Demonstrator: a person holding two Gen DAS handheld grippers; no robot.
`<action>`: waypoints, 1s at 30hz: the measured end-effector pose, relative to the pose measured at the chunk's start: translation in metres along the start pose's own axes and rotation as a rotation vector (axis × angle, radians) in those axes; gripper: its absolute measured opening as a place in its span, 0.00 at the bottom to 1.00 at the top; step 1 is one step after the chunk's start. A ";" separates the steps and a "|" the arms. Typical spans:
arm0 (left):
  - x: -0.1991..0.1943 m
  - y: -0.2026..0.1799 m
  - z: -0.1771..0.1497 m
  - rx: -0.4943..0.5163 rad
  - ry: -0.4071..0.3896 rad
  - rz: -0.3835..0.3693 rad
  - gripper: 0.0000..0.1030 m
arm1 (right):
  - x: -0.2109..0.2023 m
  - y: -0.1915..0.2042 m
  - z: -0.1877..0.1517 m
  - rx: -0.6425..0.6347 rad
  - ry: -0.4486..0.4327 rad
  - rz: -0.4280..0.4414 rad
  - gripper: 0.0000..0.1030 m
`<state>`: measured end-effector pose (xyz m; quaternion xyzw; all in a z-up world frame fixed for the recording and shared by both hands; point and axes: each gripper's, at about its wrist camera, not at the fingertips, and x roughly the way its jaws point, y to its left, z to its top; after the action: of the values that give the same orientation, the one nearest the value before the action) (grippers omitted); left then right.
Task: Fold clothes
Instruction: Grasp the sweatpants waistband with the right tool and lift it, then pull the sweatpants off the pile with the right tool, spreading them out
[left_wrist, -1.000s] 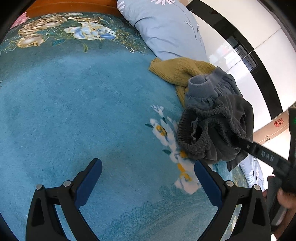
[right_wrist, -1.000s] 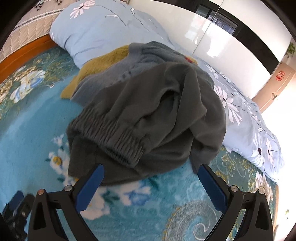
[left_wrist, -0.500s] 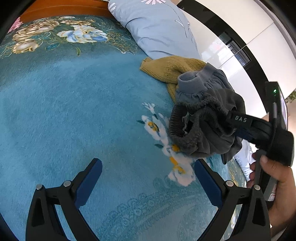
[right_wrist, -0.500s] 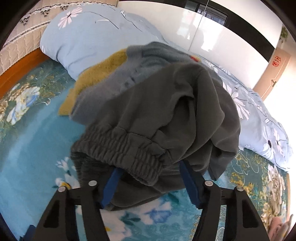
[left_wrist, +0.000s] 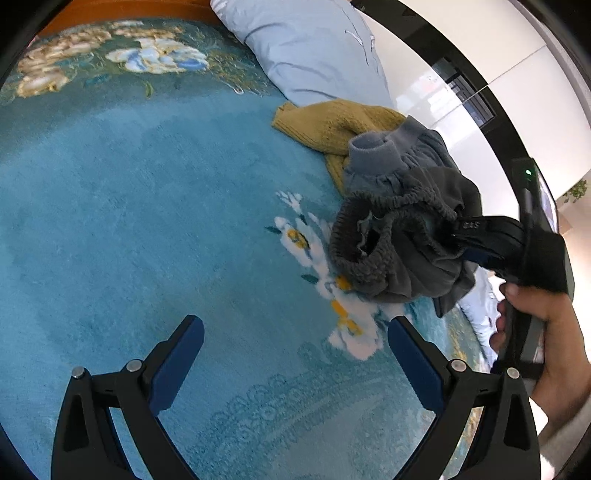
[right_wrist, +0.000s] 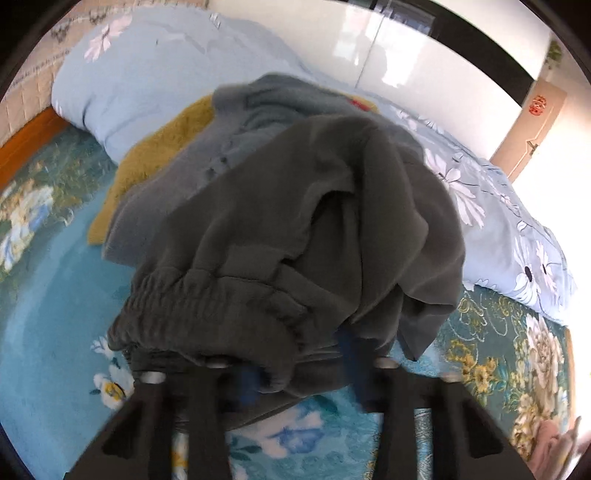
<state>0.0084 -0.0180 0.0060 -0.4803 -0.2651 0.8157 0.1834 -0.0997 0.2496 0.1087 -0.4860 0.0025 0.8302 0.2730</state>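
A crumpled dark grey pair of pants (left_wrist: 402, 243) with an elastic waistband lies on the blue floral blanket (left_wrist: 147, 206), on top of a grey-blue garment (left_wrist: 388, 158) and a mustard sweater (left_wrist: 332, 125). My right gripper (left_wrist: 454, 240) is closed around the pants' fabric near the waistband; in the right wrist view the pants (right_wrist: 295, 240) drape over its fingers (right_wrist: 354, 350). My left gripper (left_wrist: 295, 354) is open and empty, low over the blanket, to the left of the pile.
A light blue floral pillow (left_wrist: 314, 48) and duvet (right_wrist: 498, 221) lie behind the pile. A wooden bed frame (right_wrist: 26, 136) and white wardrobe doors (right_wrist: 406, 66) stand beyond. Open blanket spreads to the left.
My right gripper has moved into the pants and closed its fingers on the fabric by the waistband. The left gripper has stayed open, almost still.
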 end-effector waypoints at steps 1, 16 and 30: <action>0.000 0.001 0.000 -0.006 0.011 -0.010 0.97 | -0.003 0.000 0.002 -0.006 0.001 0.002 0.25; -0.043 -0.024 -0.005 0.071 0.033 -0.027 0.97 | -0.173 -0.097 -0.073 0.017 -0.185 0.148 0.18; -0.145 -0.055 -0.039 0.175 -0.007 -0.088 0.97 | -0.253 -0.166 -0.219 0.180 -0.179 0.212 0.17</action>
<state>0.1137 -0.0450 0.1234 -0.4475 -0.2143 0.8286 0.2593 0.2479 0.2183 0.2409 -0.3807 0.1041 0.8908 0.2253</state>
